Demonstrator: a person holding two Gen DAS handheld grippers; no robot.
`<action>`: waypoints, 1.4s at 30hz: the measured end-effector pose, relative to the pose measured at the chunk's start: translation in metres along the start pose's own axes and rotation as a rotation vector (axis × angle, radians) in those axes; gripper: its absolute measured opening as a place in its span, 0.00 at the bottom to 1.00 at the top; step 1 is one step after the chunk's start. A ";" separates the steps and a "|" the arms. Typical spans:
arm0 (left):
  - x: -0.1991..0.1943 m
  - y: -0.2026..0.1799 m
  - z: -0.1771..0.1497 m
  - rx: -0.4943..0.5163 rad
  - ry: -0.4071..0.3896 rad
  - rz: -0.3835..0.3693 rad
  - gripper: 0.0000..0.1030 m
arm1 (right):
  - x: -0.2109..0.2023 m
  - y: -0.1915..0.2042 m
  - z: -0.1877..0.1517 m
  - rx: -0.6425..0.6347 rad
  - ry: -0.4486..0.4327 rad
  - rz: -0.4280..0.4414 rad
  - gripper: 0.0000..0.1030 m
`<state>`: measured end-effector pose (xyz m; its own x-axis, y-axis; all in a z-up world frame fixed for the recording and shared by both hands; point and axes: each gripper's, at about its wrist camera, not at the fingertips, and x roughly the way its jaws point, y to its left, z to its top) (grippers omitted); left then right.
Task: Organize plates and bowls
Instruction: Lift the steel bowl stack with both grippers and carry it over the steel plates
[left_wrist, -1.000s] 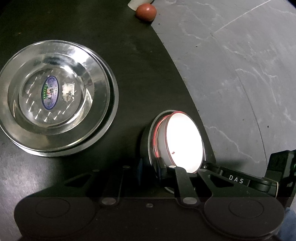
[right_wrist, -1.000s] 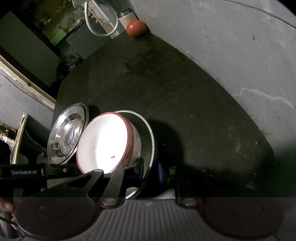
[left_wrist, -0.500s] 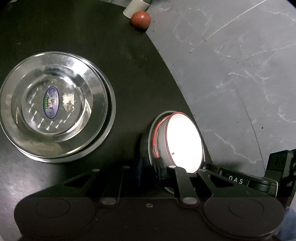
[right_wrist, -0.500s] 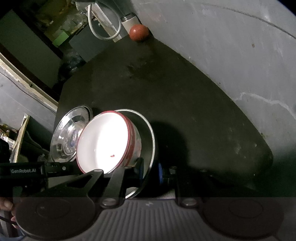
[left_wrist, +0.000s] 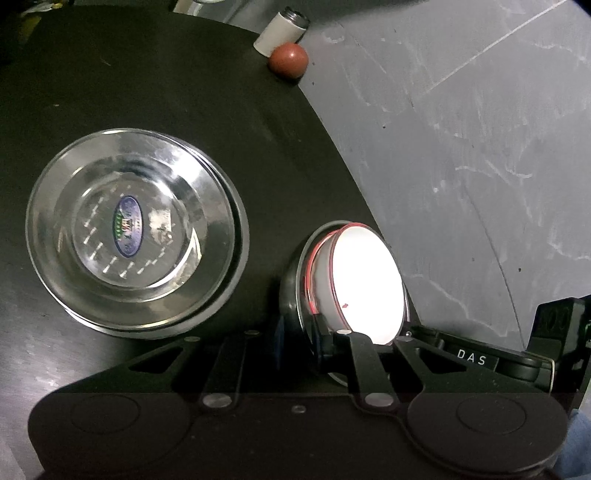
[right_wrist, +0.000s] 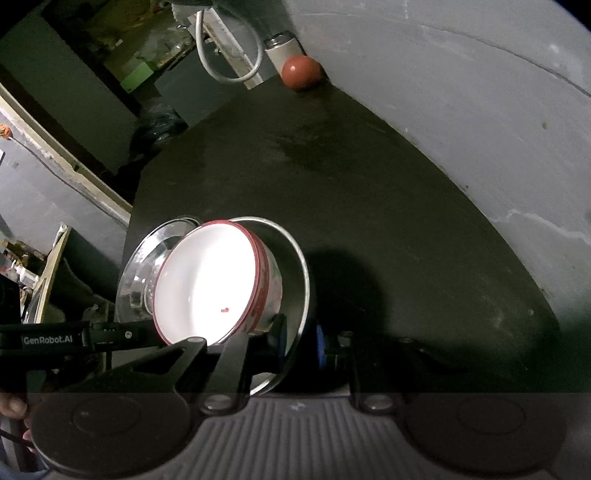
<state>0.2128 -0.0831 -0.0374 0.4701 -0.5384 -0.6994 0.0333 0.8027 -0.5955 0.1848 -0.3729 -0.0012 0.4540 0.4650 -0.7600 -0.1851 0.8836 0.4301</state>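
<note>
Both tools, left (left_wrist: 299, 336) and right (right_wrist: 301, 341), grip the steel bowl (right_wrist: 295, 258) rim, seemingly clear of the table edge (left_wrist: 343, 162).

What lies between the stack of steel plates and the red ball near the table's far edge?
Only bare dark tabletop separates the steel plates from the red ball; the left wrist view shows it plainly.

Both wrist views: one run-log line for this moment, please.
left tongs: shut on steel dish | right tongs: shut on steel dish | white bowl: inside it | steel plates: stacked on table
</note>
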 end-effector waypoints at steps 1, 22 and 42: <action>-0.001 0.000 0.001 -0.001 -0.002 0.001 0.16 | 0.000 0.002 0.001 -0.003 0.000 0.003 0.17; -0.034 0.017 0.015 -0.036 -0.053 0.038 0.16 | 0.013 0.032 0.022 -0.069 0.017 0.045 0.17; -0.063 0.048 0.023 -0.080 -0.091 0.077 0.16 | 0.034 0.069 0.035 -0.131 0.042 0.081 0.17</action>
<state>0.2053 -0.0046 -0.0128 0.5469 -0.4476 -0.7075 -0.0750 0.8155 -0.5739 0.2181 -0.2982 0.0194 0.3967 0.5344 -0.7464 -0.3329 0.8415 0.4255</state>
